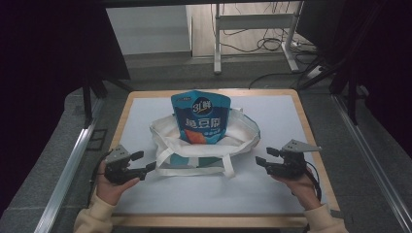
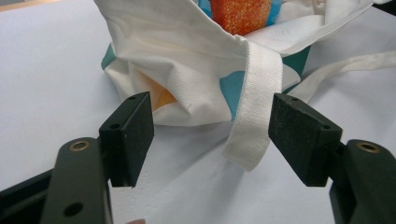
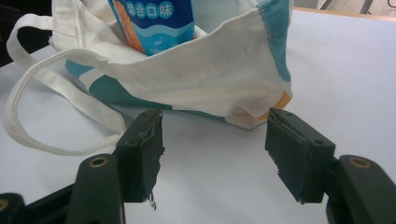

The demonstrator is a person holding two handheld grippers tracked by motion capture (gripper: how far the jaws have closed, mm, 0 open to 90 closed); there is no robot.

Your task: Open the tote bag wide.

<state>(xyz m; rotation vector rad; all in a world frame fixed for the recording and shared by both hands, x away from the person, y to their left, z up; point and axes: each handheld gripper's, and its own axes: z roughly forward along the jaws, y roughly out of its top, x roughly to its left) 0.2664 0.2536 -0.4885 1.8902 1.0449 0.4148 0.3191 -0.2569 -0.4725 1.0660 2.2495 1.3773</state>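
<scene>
Grippers first: I have my left gripper (image 1: 148, 168) resting on the white sheet covering the wooden-edged table (image 1: 272, 196), jaws spread wide and gripping nothing. In the left gripper view its black pads (image 2: 135, 130) stand apart, and one flat white webbing strap (image 2: 254, 116) of the white cloth tote bag with teal panels (image 1: 170, 141) hangs down between them, close to one pad; I cannot tell whether it touches. The bag's crumpled lower corner sits just beyond the jaw tips. My right gripper (image 1: 262, 164) lies on the other side of the bag, also released, with bare table between its worn pads (image 3: 296, 154) and the bag's corner just past them. The bag sits slumped in the middle of the table, mouth open, between my two hands. A blue glossy snack pouch with white lettering and an orange picture (image 1: 201, 116) stands upright inside it, its top half rising clear of the cloth rim. Another white loop handle (image 3: 56, 116) trails onto the table near the right gripper.
</scene>
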